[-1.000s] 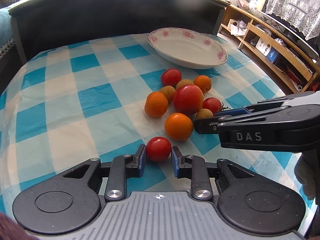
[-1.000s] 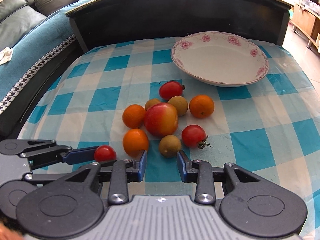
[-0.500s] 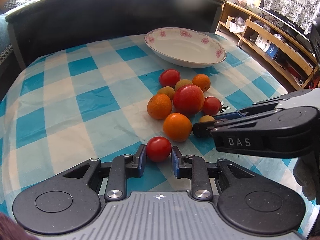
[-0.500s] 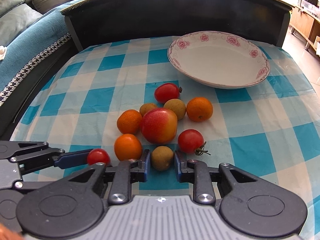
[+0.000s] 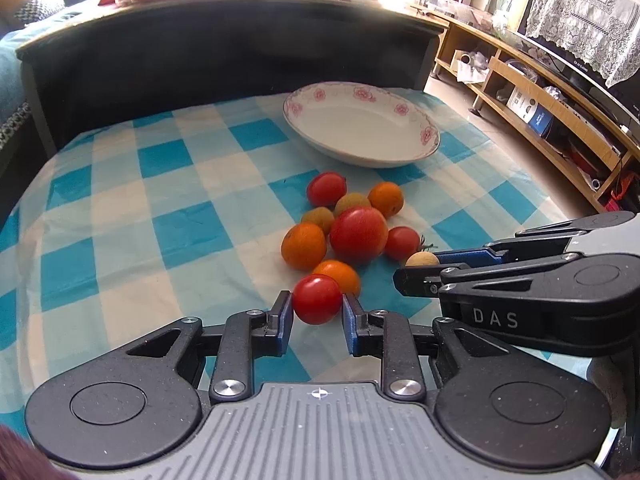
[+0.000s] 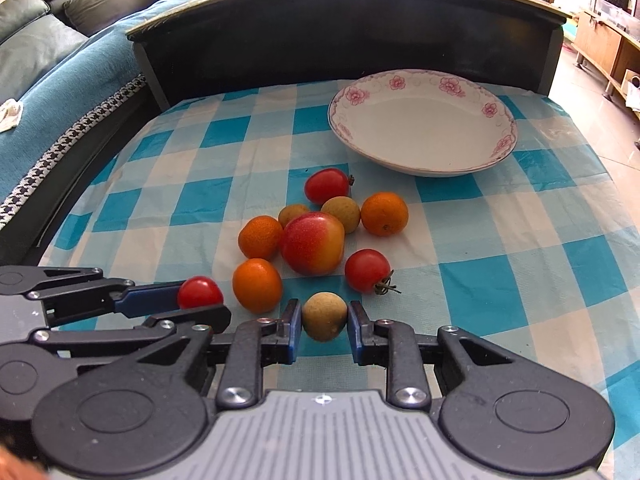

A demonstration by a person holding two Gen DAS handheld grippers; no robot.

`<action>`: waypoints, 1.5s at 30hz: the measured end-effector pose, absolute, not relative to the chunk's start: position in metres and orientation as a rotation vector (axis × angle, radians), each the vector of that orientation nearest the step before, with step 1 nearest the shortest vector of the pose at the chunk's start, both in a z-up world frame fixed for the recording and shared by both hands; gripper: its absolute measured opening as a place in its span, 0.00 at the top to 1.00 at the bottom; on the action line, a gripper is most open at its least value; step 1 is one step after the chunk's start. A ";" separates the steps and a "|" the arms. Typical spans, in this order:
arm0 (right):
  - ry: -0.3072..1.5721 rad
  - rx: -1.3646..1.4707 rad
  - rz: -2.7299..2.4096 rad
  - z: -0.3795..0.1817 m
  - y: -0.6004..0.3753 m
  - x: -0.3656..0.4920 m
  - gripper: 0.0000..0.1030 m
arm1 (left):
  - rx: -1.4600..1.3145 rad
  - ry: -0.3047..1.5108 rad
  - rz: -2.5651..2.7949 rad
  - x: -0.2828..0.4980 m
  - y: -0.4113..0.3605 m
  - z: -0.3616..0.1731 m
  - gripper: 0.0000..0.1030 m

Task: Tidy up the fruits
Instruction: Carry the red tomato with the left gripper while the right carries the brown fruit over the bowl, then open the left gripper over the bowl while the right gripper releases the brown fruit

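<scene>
My left gripper [image 5: 316,312] is shut on a small red tomato [image 5: 317,298], lifted a little above the checked cloth; it also shows in the right wrist view [image 6: 199,292]. My right gripper [image 6: 324,326] is shut on a tan longan [image 6: 324,316], also seen in the left wrist view [image 5: 421,259]. The other fruits lie in a cluster: a big red-yellow apple [image 6: 313,242], oranges [image 6: 257,285] [image 6: 384,213] [image 6: 260,237], tomatoes [image 6: 367,270] [image 6: 327,185] and longans [image 6: 341,213]. A white flowered plate [image 6: 424,120] stands empty behind them.
A dark raised headboard [image 6: 340,28] borders the far edge of the blue-white checked cloth [image 6: 520,240]. A blue sofa [image 6: 48,92] lies to the left. Wooden shelves [image 5: 552,120] stand to the right, beyond the cloth's edge.
The right gripper moved forward and closed on the longan. Both grippers have risen slightly, the left carrying its tomato up and forward toward the cluster.
</scene>
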State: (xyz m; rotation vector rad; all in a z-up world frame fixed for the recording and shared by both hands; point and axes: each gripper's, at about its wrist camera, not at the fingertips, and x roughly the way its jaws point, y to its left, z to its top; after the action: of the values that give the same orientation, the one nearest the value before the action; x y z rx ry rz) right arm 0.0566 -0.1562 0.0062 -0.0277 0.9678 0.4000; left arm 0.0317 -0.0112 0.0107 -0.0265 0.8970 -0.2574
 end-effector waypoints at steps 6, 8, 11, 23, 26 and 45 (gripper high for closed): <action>0.935 -0.030 0.393 0.020 -0.157 0.055 0.72 | -0.024 0.873 -0.247 0.041 -0.013 0.024 0.67; 0.929 -0.023 0.389 0.024 -0.159 0.056 0.72 | -0.032 0.865 -0.250 0.046 -0.012 0.029 0.67; 0.916 -0.011 0.379 0.032 -0.162 0.061 0.72 | -0.031 0.856 -0.269 0.058 -0.015 0.034 0.67; 0.886 -0.002 0.315 0.043 -0.177 0.112 0.72 | -0.040 0.825 -0.299 0.121 -0.037 0.043 0.68; 0.880 0.002 0.298 0.044 -0.183 0.128 0.72 | -0.030 0.824 -0.309 0.137 -0.044 0.041 0.68; 0.906 -0.010 0.278 0.012 -0.204 0.196 0.72 | 0.024 0.856 -0.306 0.186 -0.062 0.014 0.69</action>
State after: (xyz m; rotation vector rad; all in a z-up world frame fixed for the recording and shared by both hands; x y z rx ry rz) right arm 0.1965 -0.2040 0.0121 -0.0096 0.9063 0.2780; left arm 0.1859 -0.0621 0.0137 0.0237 0.8562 -0.3059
